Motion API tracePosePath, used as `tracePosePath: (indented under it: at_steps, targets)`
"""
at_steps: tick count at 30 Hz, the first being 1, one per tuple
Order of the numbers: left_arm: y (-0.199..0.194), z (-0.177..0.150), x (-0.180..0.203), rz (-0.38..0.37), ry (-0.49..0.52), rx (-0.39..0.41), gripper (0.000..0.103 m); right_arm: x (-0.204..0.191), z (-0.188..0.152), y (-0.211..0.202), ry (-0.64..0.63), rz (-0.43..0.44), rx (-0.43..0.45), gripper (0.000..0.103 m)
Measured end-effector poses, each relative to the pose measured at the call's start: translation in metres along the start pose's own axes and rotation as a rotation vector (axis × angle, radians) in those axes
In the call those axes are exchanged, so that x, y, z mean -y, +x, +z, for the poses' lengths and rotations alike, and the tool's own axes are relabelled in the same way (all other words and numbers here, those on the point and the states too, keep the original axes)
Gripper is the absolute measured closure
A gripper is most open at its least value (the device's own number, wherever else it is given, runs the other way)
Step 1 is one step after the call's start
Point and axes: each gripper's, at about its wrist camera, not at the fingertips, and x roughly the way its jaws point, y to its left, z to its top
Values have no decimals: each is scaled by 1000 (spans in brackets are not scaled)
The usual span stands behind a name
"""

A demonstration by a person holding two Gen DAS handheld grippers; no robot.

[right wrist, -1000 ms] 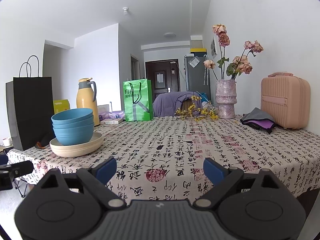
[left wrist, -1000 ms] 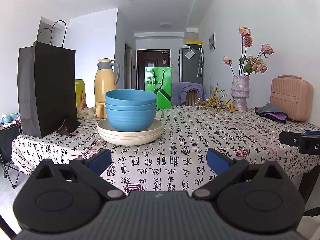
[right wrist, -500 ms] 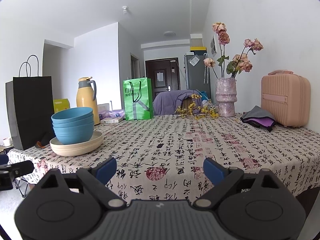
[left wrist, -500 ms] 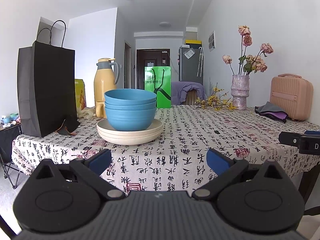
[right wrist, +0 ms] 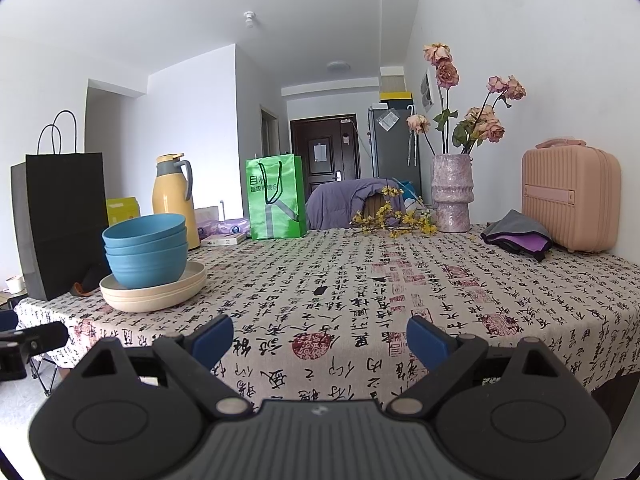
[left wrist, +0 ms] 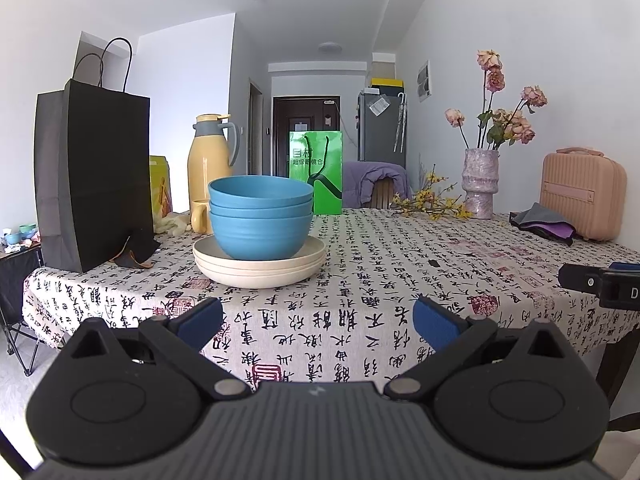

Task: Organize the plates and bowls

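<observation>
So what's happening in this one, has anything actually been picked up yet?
Not yet. A person holds two handheld grippers at the near edge of the table, and both the left gripper and the right gripper are open and empty, short of the dishes. Three blue bowls sit nested on a stack of cream plates at the table's left side, beside a black paper bag. Nothing is touching the stack.

Ahead of my left claw (left wrist: 316, 320) I see matt blue bowls (left wrist: 261, 218) on smooth cream plates (left wrist: 259, 268). The tabletop (left wrist: 400, 280) wears printed woven cloth. Left of them, a matt black paper bag (left wrist: 92, 180); behind, a glossy yellow flask (left wrist: 210, 164).
</observation>
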Motion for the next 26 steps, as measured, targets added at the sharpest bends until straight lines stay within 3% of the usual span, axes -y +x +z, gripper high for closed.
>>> tracePosePath:
  at_steps: [26]
  targets:
    - [0, -1, 3, 6, -4, -7, 0, 1, 1, -1, 1, -2, 1, 9]
